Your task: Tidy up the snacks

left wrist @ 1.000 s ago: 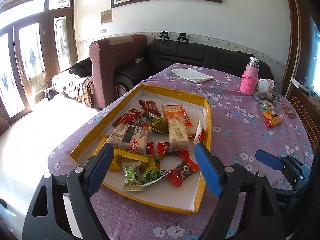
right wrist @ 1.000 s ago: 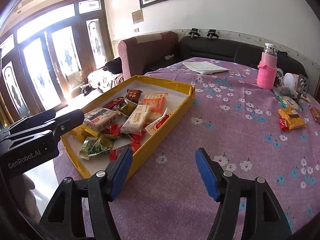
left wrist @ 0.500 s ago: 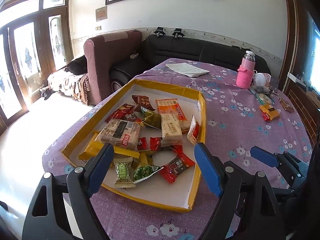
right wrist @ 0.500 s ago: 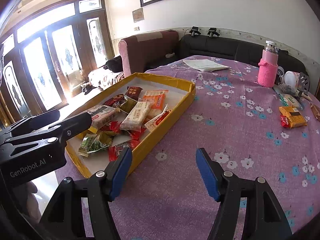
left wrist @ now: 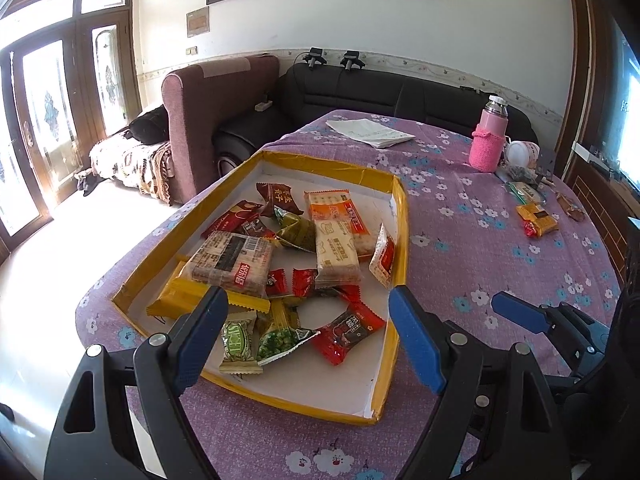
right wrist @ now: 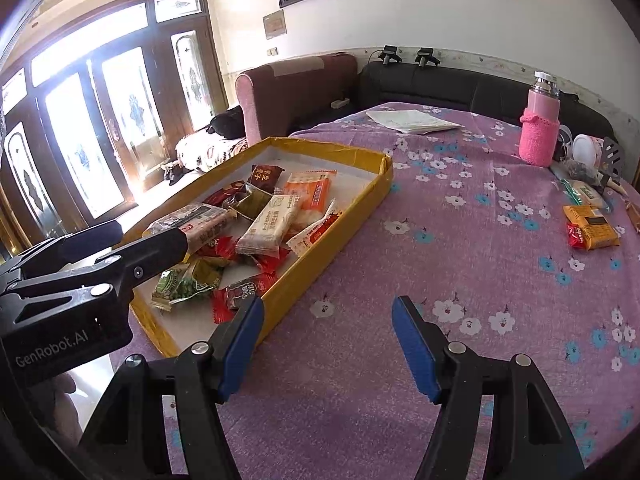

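Left wrist view: left hand-held gripper (left wrist: 308, 332) spread wide, holding nothing, poised above the near end of the yellow tray (left wrist: 401, 216), snacks (left wrist: 276, 264) heaped just beyond the fingertips.

Right wrist view: right hand-held gripper (right wrist: 326, 344) parted, empty, over bare purple table (right wrist: 460, 248); tray just left of it, orange packet (right wrist: 591, 227) lying well off to the right.

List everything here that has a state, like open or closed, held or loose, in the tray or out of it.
Left gripper: open, empty.
Right gripper: open, empty.
Yellow-rimmed tray: flat on table, uncovered.
Snack packets: sealed, piled in tray.
Orange snack packet: on tablecloth, outside tray.
Pink bottle: upright, capped, in knitted sleeve.
Papers: lying flat.
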{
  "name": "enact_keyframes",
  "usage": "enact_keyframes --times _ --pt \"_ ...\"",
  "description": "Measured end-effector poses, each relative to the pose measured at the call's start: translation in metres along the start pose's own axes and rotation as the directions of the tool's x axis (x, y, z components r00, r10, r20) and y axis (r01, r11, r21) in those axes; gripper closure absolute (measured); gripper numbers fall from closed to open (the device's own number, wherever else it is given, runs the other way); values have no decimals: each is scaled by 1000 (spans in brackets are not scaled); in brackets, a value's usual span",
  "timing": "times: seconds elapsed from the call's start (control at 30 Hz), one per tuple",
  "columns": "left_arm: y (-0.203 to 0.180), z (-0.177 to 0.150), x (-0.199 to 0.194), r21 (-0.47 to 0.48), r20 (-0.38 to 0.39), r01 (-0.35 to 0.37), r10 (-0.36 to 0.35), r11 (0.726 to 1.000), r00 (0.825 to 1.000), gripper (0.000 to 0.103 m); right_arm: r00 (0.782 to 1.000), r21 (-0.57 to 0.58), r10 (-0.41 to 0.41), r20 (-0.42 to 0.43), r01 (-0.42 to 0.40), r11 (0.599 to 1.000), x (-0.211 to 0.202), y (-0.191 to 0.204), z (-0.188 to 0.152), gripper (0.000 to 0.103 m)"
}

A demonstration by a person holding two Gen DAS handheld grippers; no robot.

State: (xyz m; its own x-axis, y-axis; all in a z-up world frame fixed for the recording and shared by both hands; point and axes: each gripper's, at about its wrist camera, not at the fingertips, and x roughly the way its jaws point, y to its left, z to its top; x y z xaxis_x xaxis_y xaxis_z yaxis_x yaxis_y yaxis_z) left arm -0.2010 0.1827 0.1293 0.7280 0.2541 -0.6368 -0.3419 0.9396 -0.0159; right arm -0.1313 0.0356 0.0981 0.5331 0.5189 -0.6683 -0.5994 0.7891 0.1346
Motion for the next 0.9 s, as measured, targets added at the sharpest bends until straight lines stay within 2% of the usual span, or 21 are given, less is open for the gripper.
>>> enact_keyframes --times 0.9 --pt "-11 0 -1 10 -6 23 -23 1000 1000 20 1000 -10 2 -16 -2 1000 3 3 -1 33"
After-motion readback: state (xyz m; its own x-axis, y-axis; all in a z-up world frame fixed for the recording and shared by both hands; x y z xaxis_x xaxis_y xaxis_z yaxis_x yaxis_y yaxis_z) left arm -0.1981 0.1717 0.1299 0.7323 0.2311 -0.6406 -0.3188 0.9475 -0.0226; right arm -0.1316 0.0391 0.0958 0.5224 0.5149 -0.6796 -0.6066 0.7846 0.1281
